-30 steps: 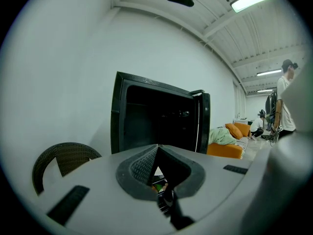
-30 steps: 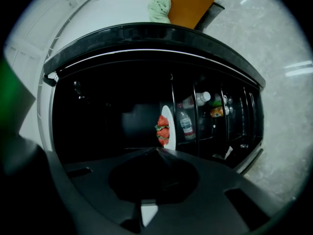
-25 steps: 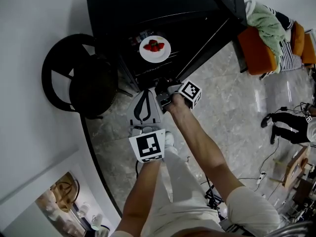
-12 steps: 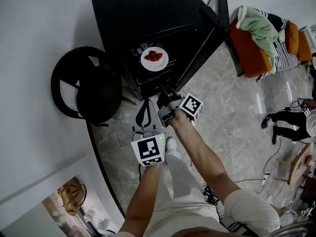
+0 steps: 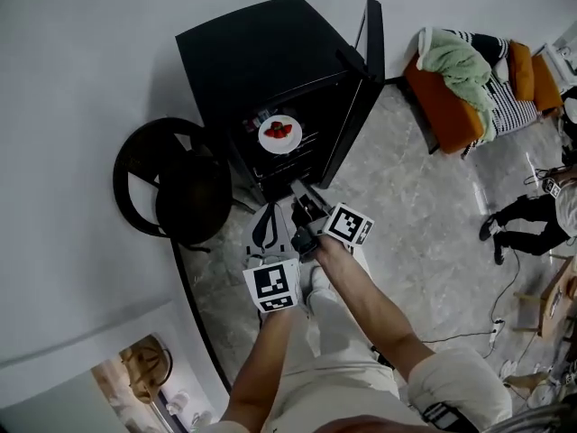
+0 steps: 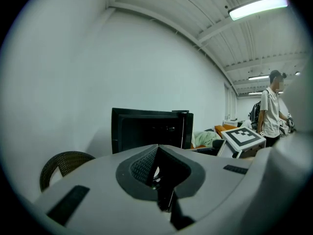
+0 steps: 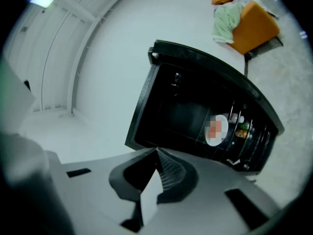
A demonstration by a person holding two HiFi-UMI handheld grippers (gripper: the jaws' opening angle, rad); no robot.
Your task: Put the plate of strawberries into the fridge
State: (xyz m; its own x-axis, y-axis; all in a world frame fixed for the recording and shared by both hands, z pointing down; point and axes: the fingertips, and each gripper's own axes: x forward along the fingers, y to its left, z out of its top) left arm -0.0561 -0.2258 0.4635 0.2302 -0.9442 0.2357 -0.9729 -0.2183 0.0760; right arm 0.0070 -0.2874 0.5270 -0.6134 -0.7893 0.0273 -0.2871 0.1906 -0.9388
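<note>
The plate of strawberries point(image 5: 280, 133) already sits inside the black fridge point(image 5: 261, 52), flat on a wire shelf point(image 5: 290, 157) and toward that shelf's front edge, with the red fruit heaped at its centre. A few small items stand on the shelf just beside it, too small to identify. Nothing touches the plate.

Both tools are out of the cabinet, over the floor in front of it and well apart from the shelf. The left gripper point(image 5: 267, 209) has its jaws clenched together with nothing between them, as its own view shows. The right gripper point(image 5: 297, 189) is likewise closed tight and empty, and its view looks back at the open fridge from outside.

So the placing itself looks done: the plate is in, set down and let go. What remains, by my reading, is only tidying up. The fridge door point(image 5: 363, 66) still stands swung wide at the right side of the cabinet, and neither gripper is on it, so closing it would be the natural last step.
</note>
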